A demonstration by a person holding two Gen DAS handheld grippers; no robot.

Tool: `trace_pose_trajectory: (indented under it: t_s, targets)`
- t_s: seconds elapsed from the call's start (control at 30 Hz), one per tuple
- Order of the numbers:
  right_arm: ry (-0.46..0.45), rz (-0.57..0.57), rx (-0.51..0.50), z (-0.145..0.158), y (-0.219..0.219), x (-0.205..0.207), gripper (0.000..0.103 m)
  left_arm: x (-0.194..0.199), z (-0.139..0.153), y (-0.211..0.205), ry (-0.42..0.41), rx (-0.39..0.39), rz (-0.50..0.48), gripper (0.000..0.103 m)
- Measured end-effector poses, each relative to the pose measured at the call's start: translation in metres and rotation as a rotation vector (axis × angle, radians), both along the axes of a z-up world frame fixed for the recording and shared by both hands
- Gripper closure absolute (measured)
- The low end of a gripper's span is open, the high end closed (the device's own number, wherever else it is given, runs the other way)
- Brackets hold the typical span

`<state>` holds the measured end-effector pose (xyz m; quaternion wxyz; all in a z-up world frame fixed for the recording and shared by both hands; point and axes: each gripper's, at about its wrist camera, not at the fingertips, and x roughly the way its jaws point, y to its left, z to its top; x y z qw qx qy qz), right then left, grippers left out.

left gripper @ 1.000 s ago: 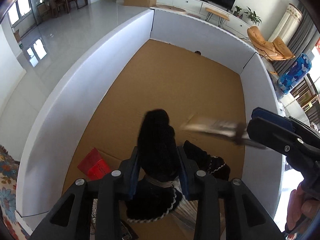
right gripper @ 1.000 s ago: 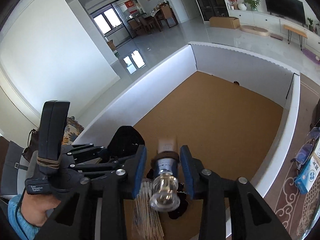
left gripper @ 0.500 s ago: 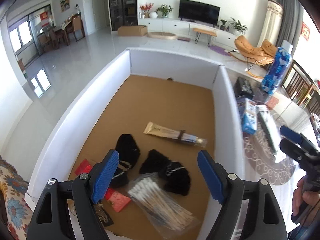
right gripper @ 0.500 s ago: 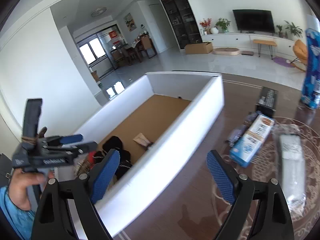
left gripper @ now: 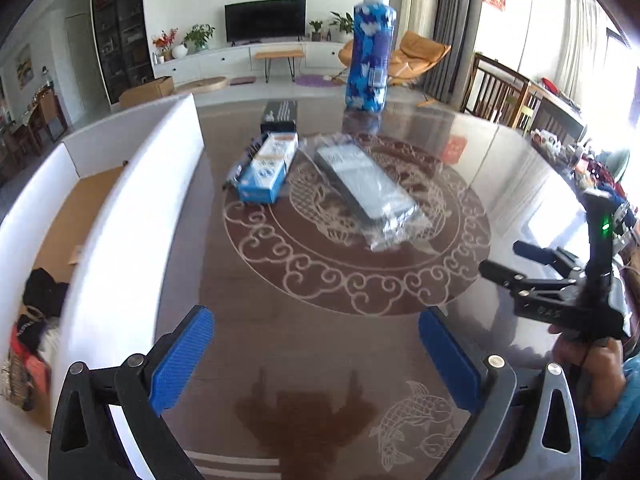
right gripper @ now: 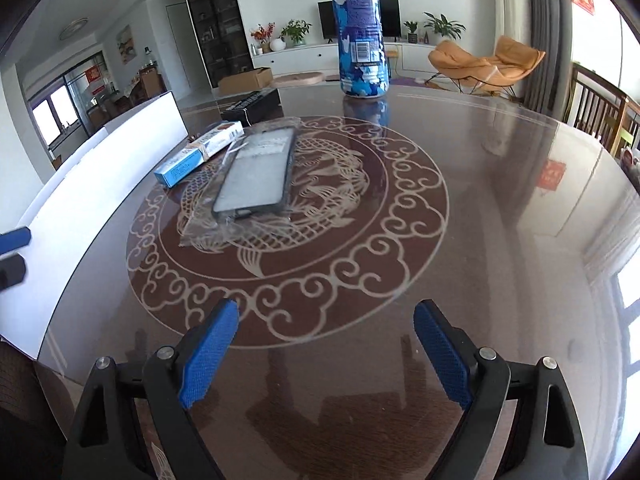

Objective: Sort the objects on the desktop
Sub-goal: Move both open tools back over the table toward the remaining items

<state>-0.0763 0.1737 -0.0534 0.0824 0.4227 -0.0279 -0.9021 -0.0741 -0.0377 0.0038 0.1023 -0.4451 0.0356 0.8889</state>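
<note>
With both hand-held grippers, left (left gripper: 316, 356) and right (right gripper: 326, 354), spread and empty, take the bagged phone case (right gripper: 256, 170), mid-worktop (right gripper: 500, 208) beside the blue box (right gripper: 198, 154), by its stiff edges, since the wrapper looks slippery.

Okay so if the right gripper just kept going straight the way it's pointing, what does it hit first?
Most likely the bare glass tabletop. The right gripper is open and empty, angled down at the table. The bagged phone case lies further ahead and left of its line, though depth is hard to judge.
</note>
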Motion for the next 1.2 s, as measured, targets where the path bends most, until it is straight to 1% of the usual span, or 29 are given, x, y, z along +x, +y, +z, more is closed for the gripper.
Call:
trace_pose_trajectory:
  t_s: [0.07,0.1,0.17,0.3,0.37,0.4,0.43,0.5,0.6,0.67,0.77,0.83,0.87,0.93,1.03,1.1,1.13,1.17,1.2]
  targets:
    - [-0.009,0.007,0.014,-0.004,0.000,0.003,0.013,-0.009,-0.027,0.005,-0.028,-0.029,0.023,0.000]
    - [-0.008,0.012,0.023,-0.005,0.000,0.007,0.013,-0.011,-0.038,0.004,-0.038,-0.030,0.031,0.000]
    - [-0.009,0.023,0.035,-0.010,-0.003,0.011,0.013,-0.017,-0.049,0.001,-0.054,-0.016,0.042,0.000]
    - [-0.009,0.048,0.071,-0.013,-0.016,0.011,0.013,-0.023,-0.060,-0.006,-0.053,-0.024,0.055,0.000]
    - [-0.026,0.065,0.066,-0.015,-0.024,0.005,0.013,-0.024,-0.067,-0.011,-0.065,-0.020,0.064,0.000]
    - [-0.036,0.070,0.067,-0.017,-0.027,0.002,0.012,-0.025,-0.070,-0.012,-0.062,-0.030,0.069,0.000]
    - [-0.039,0.072,0.074,-0.017,-0.031,-0.001,0.012,-0.025,-0.070,-0.011,-0.057,-0.048,0.068,0.000]
    - [-0.044,0.089,0.072,-0.017,-0.039,-0.006,0.009,-0.029,-0.071,-0.013,-0.062,-0.040,0.069,0.000]
    - [-0.058,0.121,0.094,-0.018,-0.056,-0.017,0.007,-0.033,-0.072,-0.015,-0.067,-0.042,0.064,0.000]
    - [-0.069,0.155,0.098,-0.017,-0.067,-0.028,0.007,-0.034,-0.072,-0.019,-0.076,-0.043,0.068,0.000]
    - [-0.051,0.182,0.103,-0.004,-0.081,-0.052,0.007,-0.036,-0.072,-0.030,-0.087,-0.042,0.099,0.000]
    - [-0.023,0.192,0.116,0.008,-0.091,-0.075,0.006,-0.037,-0.072,-0.037,-0.089,-0.042,0.124,0.000]
    - [-0.020,0.199,0.129,0.012,-0.097,-0.089,0.004,-0.037,-0.072,-0.040,-0.087,-0.040,0.134,0.000]
    - [-0.045,0.212,0.148,0.014,-0.111,-0.120,0.003,-0.037,-0.072,-0.043,-0.081,-0.039,0.140,0.000]
    - [-0.109,0.191,0.179,0.004,-0.129,-0.160,0.003,-0.035,-0.073,-0.044,-0.070,-0.039,0.138,0.000]
    - [-0.148,0.162,0.203,-0.007,-0.135,-0.177,0.003,-0.035,-0.072,-0.044,-0.066,-0.039,0.137,0.000]
    - [-0.157,0.148,0.224,-0.012,-0.138,-0.182,0.003,-0.035,-0.072,-0.044,-0.065,-0.039,0.136,0.000]
    - [-0.157,0.135,0.251,-0.017,-0.139,-0.185,0.001,-0.035,-0.072,-0.044,-0.066,-0.039,0.136,0.000]
    - [-0.140,0.126,0.253,-0.017,-0.138,-0.186,0.000,-0.036,-0.073,-0.044,-0.067,-0.039,0.136,0.000]
